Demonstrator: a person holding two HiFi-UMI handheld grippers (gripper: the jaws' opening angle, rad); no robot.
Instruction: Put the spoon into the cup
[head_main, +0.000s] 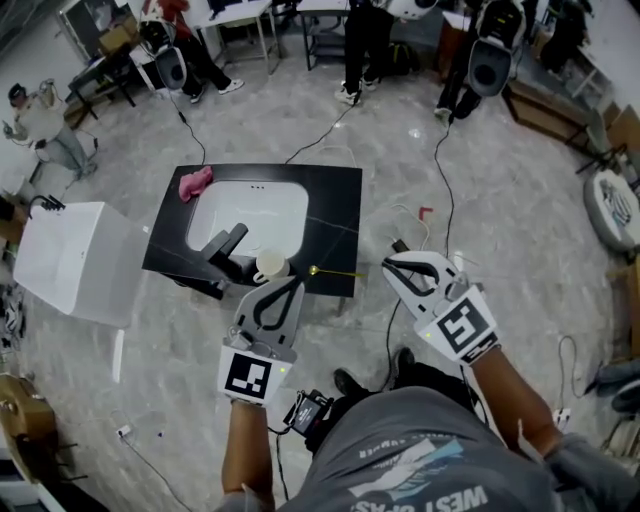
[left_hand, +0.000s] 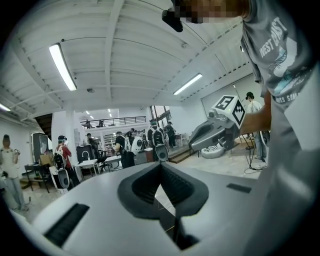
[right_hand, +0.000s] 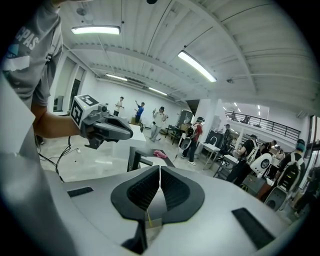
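Below the person stands a black rectangular worktop, with a white oblong sink basin sunk into its left half and a black angular faucet at the basin's front left. The left gripper hangs just off the worktop's front edge near the cup, and the right gripper hovers off the front right corner. Each gripper's own view shows its jaws closed tip to tip with nothing between them. A crumpled pink cloth lies at the back left corner. A small white cup stands upright at the front edge, and a slim golden metal spoon lies flat along that same edge, its bowl end near the cup and its handle pointing toward the front right corner. The step in hand looks like the reach for the spoon. The right gripper is nearer the handle, so it should part its jaws first, straddle the thin handle crosswise, then pinch squarely, since a flat spoon on a hard top is apt to skid or swivel. After that it should lift, tip the bowl down and lower the spoon in without knocking the light cup.
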